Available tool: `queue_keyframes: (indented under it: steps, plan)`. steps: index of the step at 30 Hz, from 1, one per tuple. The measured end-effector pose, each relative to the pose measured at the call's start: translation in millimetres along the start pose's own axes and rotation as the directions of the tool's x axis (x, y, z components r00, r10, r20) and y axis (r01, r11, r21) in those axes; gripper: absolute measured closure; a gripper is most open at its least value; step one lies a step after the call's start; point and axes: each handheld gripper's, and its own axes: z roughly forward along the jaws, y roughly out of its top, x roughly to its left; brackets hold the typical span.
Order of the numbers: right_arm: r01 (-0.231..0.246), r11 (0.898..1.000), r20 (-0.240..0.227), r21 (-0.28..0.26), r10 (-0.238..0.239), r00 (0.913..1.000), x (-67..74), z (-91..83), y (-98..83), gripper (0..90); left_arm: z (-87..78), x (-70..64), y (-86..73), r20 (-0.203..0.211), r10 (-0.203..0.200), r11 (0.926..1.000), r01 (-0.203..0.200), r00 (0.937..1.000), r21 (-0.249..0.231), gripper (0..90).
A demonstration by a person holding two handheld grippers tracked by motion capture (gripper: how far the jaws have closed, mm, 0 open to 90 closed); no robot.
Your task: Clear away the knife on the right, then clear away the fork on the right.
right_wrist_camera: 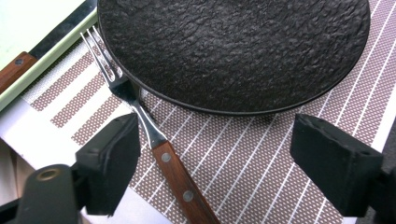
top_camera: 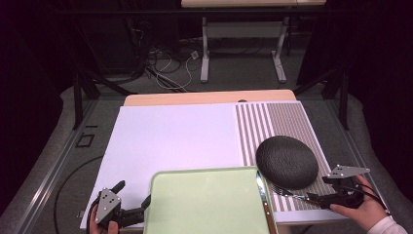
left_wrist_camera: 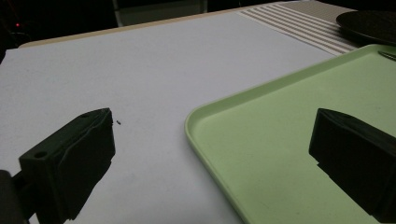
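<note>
Nearest the lens, right gripper view: the right gripper (right_wrist_camera: pixel 224 163) with its two black jaws standing wide apart and nothing pressed between the pads. The fork (right_wrist_camera: pixel 154 140) lies flat on the striped placemat (right_wrist_camera: pixel 261 158), between the jaws but hard by the left-hand pad in that view; whether that pad touches the handle I cannot tell.

Landmark: black textured plate (right_wrist_camera: pixel 233 51).
- Fork: just beside the plate's near rim, tines tucked against or slightly under the rim edge, wooden riveted handle running away from the plate toward the gripper.
- Long axis: diagonal, tines at the plate end and handle end toward the camera.
- Green tray (top_camera: pixel 204 200): beside the plate on the side away from the right hand, with a knife (top_camera: pixel 263 195) lying along its plate-side rim, wooden handle visible in the right gripper view.
- Left gripper (top_camera: pixel 131 200): on the far side of the tray from the plate, jaws apart and empty, straddling the tray's corner in its own view.

Judgement: the fork looks set down beside the plate and let go. The right hand (top_camera: pixel 360 204) is much the nearer to it; any regrasp would call for centring the jaws across the handle, since the handle now sits off to one pad.
</note>
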Motion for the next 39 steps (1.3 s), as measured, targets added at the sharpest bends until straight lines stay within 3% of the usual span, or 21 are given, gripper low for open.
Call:
queue_keyframes:
  steps: [4,5,12,14,18,21,26,27,37,39]
  plan:
    - [0.002,1.000,-0.004,0.009,-0.002,1.0000,0.3,-0.6,1.9,14.3,-0.1,0.0,0.0,0.001,-0.001,1.0000,0.001,1.0000,0.000,0.5]
    - [0.008,1.000,-0.029,0.012,-0.008,0.9996,1.4,0.5,2.3,12.5,-0.1,-0.1,0.0,0.001,0.000,1.0000,0.000,1.0000,0.000,0.5]
    - [0.118,0.992,-0.005,0.053,-0.118,0.9930,6.8,5.9,6.0,13.4,0.0,0.0,-0.1,0.000,0.000,1.0000,0.000,1.0000,0.001,0.5]
    - [0.125,0.990,-0.006,0.065,-0.125,0.9921,8.9,6.7,6.4,13.9,0.0,-0.1,-0.1,0.001,0.000,1.0000,0.000,1.0000,0.001,0.5]
    - [0.189,0.980,-0.013,0.055,-0.188,0.9820,12.1,10.9,8.7,17.6,-0.3,-0.2,-0.1,0.001,0.001,1.0000,-0.001,1.0000,0.001,0.5]
    - [0.228,0.972,-0.052,0.063,-0.225,0.9729,12.7,10.7,10.4,27.0,-0.6,-0.4,-0.1,0.000,-0.001,1.0000,0.001,1.0000,-0.002,0.5]
    - [0.285,0.955,-0.079,0.081,-0.279,0.9571,12.0,8.5,12.9,42.0,-1.2,-0.8,-0.4,0.001,-0.005,1.0000,0.005,1.0000,-0.002,0.5]
    - [0.294,0.950,-0.084,0.104,-0.286,0.9545,12.3,7.0,13.7,43.8,-1.1,-0.6,-0.4,0.000,-0.005,1.0000,0.005,1.0000,-0.002,0.5]
    - [0.332,0.937,-0.108,0.107,-0.321,0.9409,15.0,9.2,8.0,48.4,-1.3,-1.1,-0.5,0.000,-0.005,1.0000,0.005,1.0000,0.001,0.5]
    - [0.346,0.929,-0.112,0.128,-0.333,0.9361,15.2,8.1,8.1,50.9,-1.4,-1.3,-0.4,0.001,-0.004,1.0000,0.004,1.0000,0.001,0.5]
